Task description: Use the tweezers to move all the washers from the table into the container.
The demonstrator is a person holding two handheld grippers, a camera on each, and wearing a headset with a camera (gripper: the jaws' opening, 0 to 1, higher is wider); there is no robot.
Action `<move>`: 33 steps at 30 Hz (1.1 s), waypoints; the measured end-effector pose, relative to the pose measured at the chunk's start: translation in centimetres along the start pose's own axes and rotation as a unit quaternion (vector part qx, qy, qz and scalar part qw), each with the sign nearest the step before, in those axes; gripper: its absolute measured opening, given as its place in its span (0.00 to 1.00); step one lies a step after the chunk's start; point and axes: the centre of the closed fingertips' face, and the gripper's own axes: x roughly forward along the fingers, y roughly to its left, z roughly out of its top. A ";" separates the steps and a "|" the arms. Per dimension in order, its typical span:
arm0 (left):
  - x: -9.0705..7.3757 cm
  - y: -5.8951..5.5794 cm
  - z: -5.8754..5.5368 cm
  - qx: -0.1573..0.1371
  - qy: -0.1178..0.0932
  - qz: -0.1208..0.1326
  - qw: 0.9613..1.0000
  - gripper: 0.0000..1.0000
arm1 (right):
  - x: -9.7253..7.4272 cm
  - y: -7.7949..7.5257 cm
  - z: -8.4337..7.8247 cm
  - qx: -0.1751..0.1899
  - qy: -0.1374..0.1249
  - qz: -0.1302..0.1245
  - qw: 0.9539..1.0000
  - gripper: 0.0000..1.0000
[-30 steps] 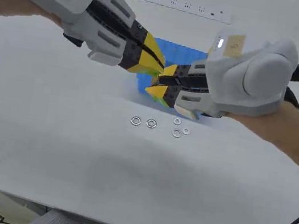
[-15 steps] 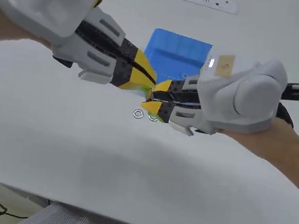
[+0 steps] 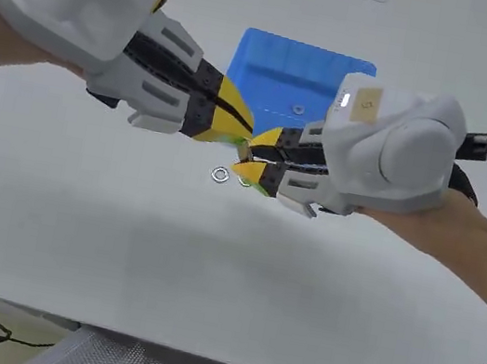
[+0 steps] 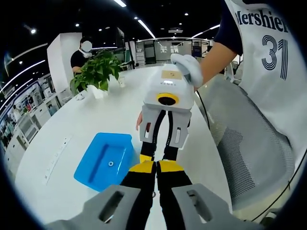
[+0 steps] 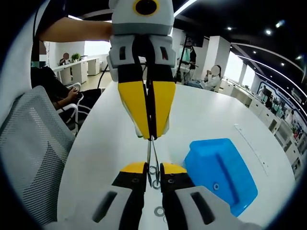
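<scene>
Observed: over the last second both grippers have closed in on the small steel ring washers (image 3: 219, 175) lying on the white desk (image 3: 121, 236).

- **Left gripper** (image 5: 150, 134): fingers clamped on the thin steel tweezers (image 5: 150, 146).
- **Right gripper** (image 5: 153, 168): fingers narrow about the tweezers' legs.
- **Blue plastic container** (image 3: 282, 71): holds one washer; at least two are on the desk.

Judgement: a pick is imminent.

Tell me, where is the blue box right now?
In the head view the blue box sits on the white table near the top middle, just behind where the left tongs and right tongs face each other.
</scene>
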 end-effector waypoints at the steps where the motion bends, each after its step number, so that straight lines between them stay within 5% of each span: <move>1: 0.1 0.1 0.0 0.001 -0.001 0.000 1.000 0.05 | 0.0 0.0 0.0 0.000 0.000 0.000 1.000 0.12; 33: 1.0 0.4 -0.4 0.006 0.009 -0.005 1.000 0.05 | 1.0 -0.1 -1.7 0.002 0.017 0.007 1.000 0.13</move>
